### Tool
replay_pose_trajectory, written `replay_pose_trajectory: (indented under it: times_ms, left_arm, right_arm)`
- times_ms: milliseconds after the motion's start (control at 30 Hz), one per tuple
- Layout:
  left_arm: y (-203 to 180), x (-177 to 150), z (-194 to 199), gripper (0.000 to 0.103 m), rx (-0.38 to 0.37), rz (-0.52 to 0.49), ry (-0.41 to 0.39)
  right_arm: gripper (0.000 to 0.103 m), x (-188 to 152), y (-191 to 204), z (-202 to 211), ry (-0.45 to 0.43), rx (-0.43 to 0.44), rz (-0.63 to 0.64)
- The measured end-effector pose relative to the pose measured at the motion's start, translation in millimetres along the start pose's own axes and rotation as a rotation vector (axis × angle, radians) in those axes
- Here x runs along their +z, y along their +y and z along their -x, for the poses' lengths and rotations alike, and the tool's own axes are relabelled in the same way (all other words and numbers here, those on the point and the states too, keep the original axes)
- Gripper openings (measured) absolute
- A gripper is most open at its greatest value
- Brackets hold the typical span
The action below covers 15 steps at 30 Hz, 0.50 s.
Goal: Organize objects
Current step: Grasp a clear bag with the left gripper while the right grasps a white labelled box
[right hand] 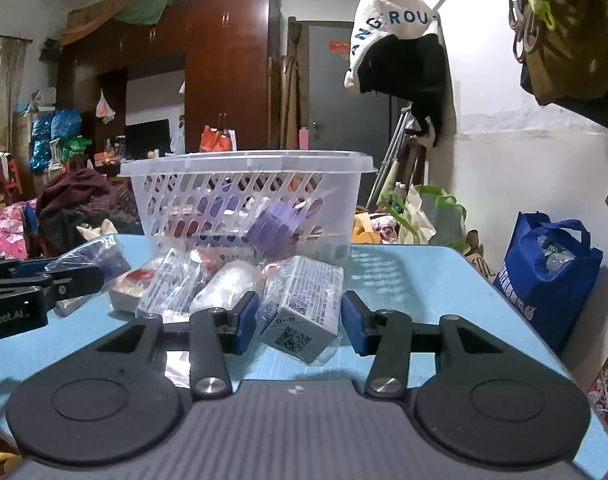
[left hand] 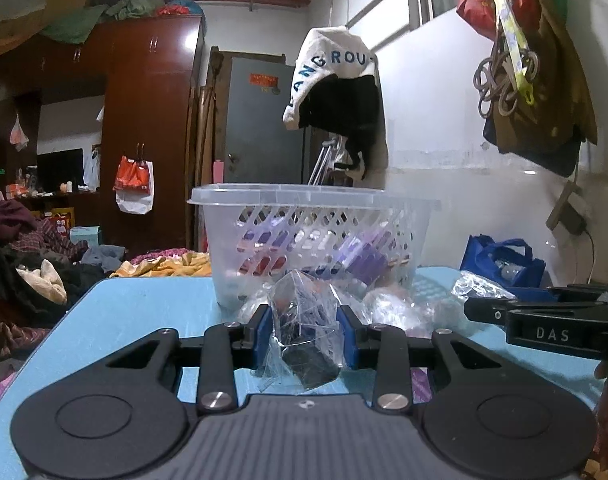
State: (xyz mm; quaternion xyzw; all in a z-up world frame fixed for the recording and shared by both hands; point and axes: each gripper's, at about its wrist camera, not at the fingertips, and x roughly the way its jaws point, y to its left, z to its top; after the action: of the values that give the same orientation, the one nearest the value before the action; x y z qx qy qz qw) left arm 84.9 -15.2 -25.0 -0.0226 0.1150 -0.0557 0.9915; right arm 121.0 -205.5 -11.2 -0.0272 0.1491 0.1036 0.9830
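On the blue table, the wide-open right gripper straddles a bagged box lying lengthwise toward the basket.

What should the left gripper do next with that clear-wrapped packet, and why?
Probably lift it over the rim of the basket. The left gripper has its fingers closed on the clear-wrapped dark packet, low over the blue table, with the basket directly ahead and already holding items.

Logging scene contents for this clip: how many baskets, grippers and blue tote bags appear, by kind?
Clear plastic basket: 1
Grippers: 2, left gripper shut on a clear-wrapped dark packet, right gripper open around a wrapped white box
Blue tote bag: 1
Total: 4
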Motion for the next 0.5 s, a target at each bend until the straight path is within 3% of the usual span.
replay_pose_trajectory:
  times_ms: [500]
  left_arm:
    - [4.2, 13.0, -4.0, 0.039, -0.006, 0.007, -0.044]
  right_arm:
    - [0.049, 11.4, 9.6, -1.1, -0.015, 0.018, 0.01]
